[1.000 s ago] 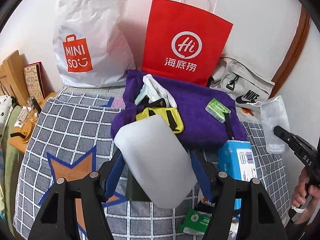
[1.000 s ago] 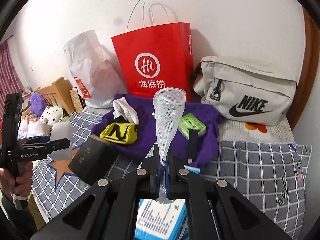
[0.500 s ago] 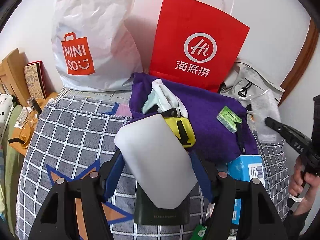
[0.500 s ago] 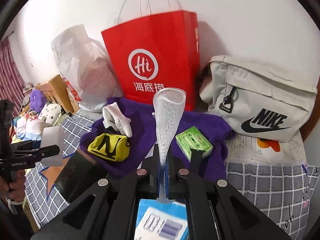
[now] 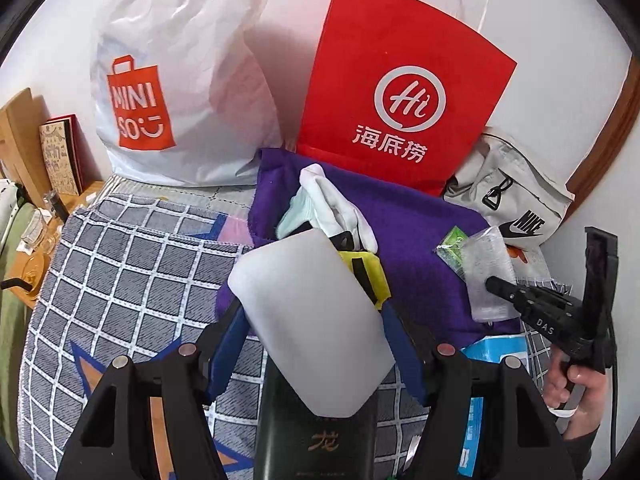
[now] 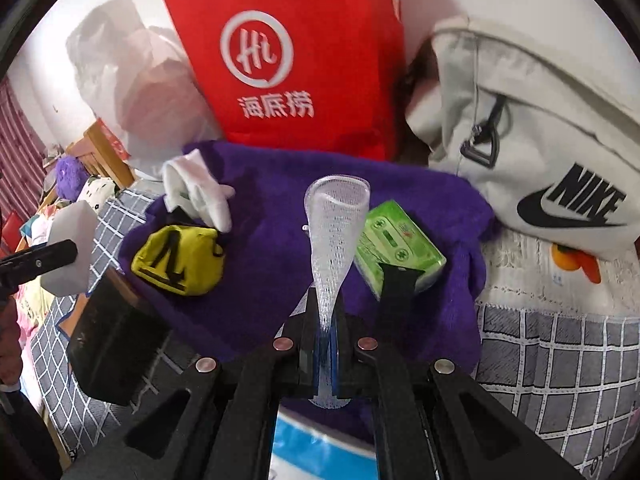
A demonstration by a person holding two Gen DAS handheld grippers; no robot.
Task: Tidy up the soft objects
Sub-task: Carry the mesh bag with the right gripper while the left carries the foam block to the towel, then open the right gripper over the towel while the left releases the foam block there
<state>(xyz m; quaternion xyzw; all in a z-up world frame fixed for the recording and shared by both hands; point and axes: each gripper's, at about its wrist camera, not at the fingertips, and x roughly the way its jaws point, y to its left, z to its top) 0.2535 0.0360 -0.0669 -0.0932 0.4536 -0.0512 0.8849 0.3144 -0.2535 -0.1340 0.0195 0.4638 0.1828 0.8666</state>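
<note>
From my left gripper [image 5: 316,336], my fingers are spread wide around a white foam block [image 5: 312,320], held above the purple towel [image 5: 420,232] before the red paper bag [image 5: 400,92], whose contents I can't see. From my right gripper [image 6: 326,344], my fingers pinch tight on a white mesh sleeve [image 6: 334,232] standing over the towel, between a yellow pouch [image 6: 180,260] and a green pack [image 6: 396,244].

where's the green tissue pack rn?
Right wrist view: green tissue pack lies on the purple towel, just right of the mesh sleeve held in the right tongs.

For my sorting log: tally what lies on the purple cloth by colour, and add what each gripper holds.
White: 1, glove
Yellow: 1, pouch
Green: 1, tissue pack
Held: 2, white foam block in left gripper, mesh sleeve in right gripper
Total: 5
</note>
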